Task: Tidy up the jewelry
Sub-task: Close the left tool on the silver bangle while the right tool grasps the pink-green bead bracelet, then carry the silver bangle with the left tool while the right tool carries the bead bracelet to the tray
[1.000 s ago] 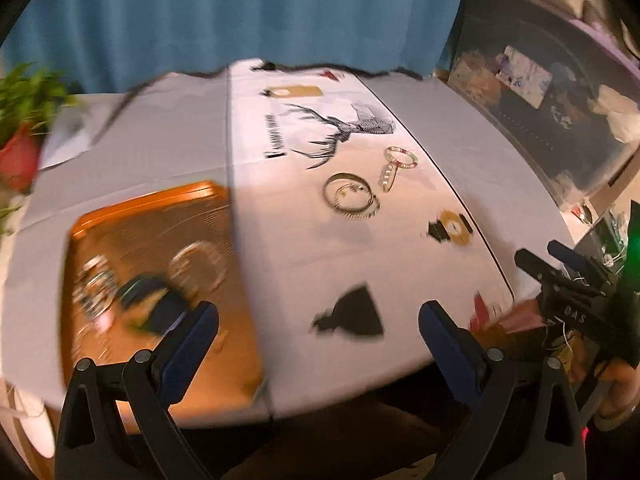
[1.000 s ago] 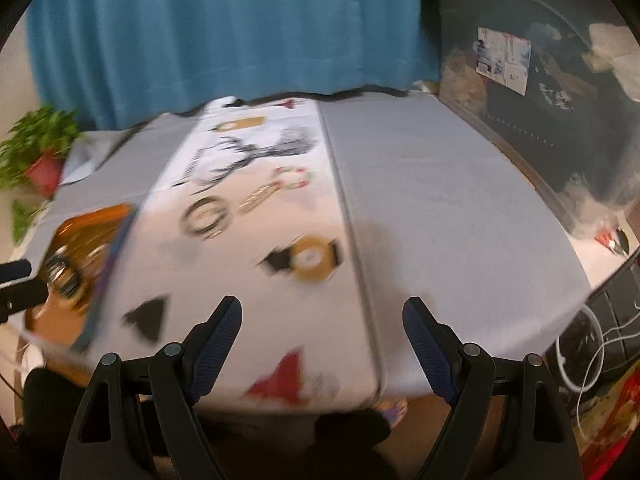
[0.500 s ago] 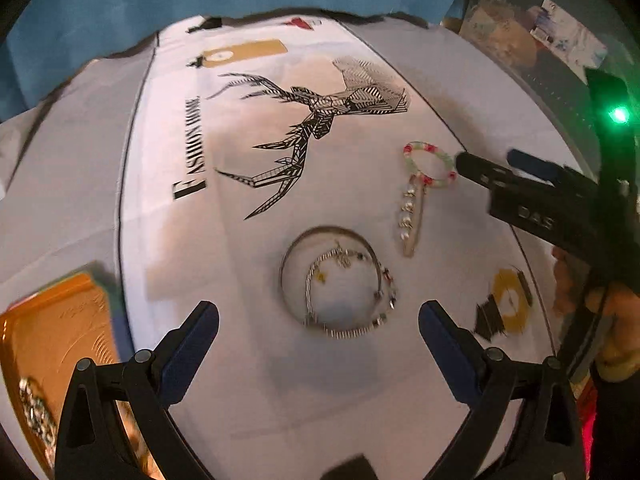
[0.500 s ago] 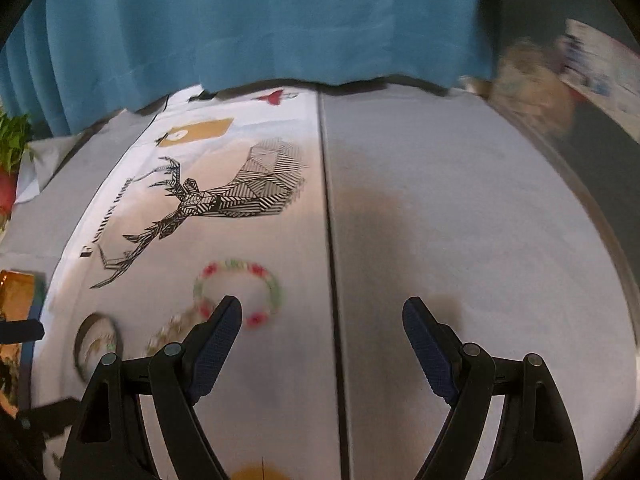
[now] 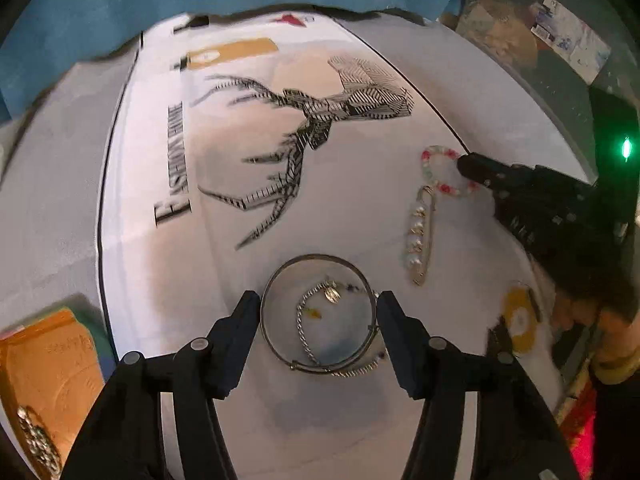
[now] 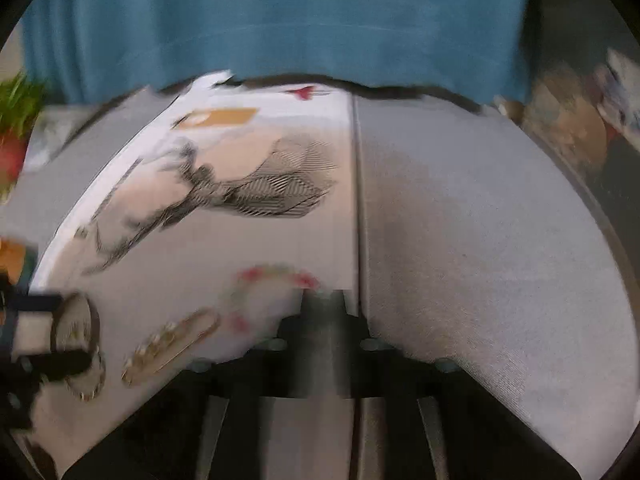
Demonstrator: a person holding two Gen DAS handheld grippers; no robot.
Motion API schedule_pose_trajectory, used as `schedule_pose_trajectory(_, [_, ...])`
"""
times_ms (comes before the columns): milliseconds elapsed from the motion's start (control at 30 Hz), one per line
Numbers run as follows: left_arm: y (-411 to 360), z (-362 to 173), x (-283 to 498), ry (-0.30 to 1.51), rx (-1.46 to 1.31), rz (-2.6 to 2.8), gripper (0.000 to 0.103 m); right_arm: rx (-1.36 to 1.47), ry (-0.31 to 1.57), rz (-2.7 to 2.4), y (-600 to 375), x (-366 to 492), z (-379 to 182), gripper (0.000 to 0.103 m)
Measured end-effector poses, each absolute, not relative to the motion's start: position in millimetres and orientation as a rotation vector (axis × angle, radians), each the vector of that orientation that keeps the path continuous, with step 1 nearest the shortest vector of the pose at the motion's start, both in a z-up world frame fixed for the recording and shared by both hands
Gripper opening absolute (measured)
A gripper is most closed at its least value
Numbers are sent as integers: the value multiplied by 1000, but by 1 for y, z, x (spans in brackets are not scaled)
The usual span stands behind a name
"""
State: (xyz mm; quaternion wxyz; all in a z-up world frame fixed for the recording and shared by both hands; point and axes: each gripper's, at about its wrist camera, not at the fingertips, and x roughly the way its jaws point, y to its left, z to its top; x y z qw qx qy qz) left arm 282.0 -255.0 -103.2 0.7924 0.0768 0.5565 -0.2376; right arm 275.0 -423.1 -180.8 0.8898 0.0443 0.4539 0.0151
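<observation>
My left gripper (image 5: 318, 316) is low over the white deer-print cloth, its jaws partly closed around a silver bangle (image 5: 276, 280) with a chain bracelet (image 5: 304, 332) inside it. A gold pearl pin (image 5: 420, 240) lies to the right. My right gripper (image 6: 322, 300) has its jaws closed at the edge of a red and green beaded bracelet (image 6: 276, 276), which also shows in the left wrist view (image 5: 430, 160). The bangle (image 6: 76, 320) and pin (image 6: 172, 340) show blurred at the left of the right wrist view.
An orange tray (image 5: 48, 356) holding jewelry sits at the lower left. A blue curtain (image 6: 280, 20) hangs behind the table. A potted plant (image 6: 16, 120) stands at the far left. Dark cluttered storage (image 5: 540, 40) is at the right.
Both grippers came down and forward onto the cloth. The left jaws narrowed around the bangle. The right jaws went from wide open to closed at the beaded bracelet.
</observation>
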Motion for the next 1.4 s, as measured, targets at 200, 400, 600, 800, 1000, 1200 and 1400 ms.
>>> schedule_pose_trajectory(200, [-236, -77, 267, 1151, 118, -492, 56, 132, 943, 12, -426, 253, -162, 7])
schedule_pose_trajectory(400, [-211, -25, 235, 1060, 78, -503, 56, 103, 884, -39, -434, 215, -117, 7])
schedule_pose_trajectory(600, [-172, 28, 174, 963, 67, -484, 56, 60, 832, -55, -422, 160, -71, 7])
schedule_pose_trajectory(800, [-121, 54, 96, 906, 57, -456, 56, 46, 745, -4, -383, 84, -19, 7])
schedule_pose_trajectory(1000, [-64, 60, 16, 877, 34, -415, 56, 74, 686, 70, -330, 8, 14, 7])
schedule_pose_trajectory(1200, [-27, 53, -40, 859, 12, -364, 56, 92, 672, 167, -272, -61, 30, 7])
schedule_pose_trajectory(1400, [-8, 41, -74, 852, -22, -347, 56, 58, 689, 237, -227, -108, 35, 7])
